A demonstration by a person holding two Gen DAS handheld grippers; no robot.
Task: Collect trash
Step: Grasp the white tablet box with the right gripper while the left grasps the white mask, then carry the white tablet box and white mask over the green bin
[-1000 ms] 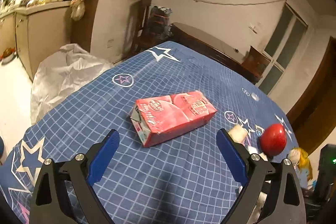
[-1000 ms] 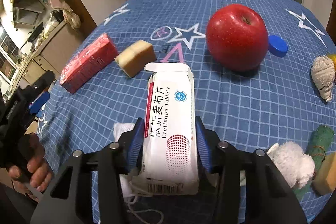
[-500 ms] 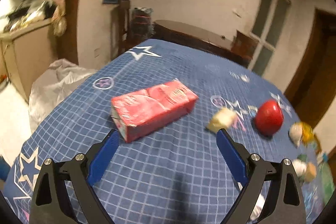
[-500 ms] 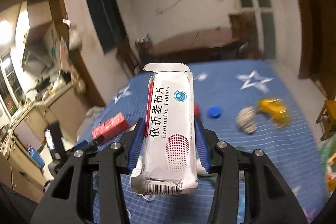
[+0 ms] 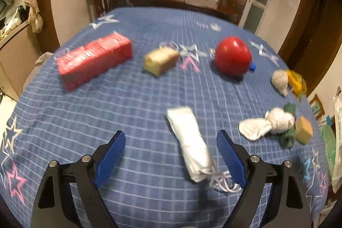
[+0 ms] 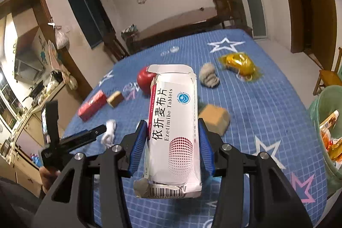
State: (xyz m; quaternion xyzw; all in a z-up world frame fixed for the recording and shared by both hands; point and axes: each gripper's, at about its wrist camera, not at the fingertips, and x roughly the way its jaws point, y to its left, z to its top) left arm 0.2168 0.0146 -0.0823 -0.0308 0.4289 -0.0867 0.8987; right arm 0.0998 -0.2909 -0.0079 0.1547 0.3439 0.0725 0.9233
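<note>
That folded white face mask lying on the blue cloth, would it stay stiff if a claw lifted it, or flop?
The folded white face mask would probably flop: it looks like thin, creased fabric. It likely weighs very little. Its loose ear strings trail at one end and might dangle or snag. Lying flat, it seems unlikely to roll.

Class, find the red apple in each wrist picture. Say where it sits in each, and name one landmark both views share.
Left wrist view: the red apple sits right of centre, upper half, on the blue tablecloth.
Right wrist view: the apple sits left of centre, partly hidden behind the white tablet box.
Shared landmark: the red carton.
</note>
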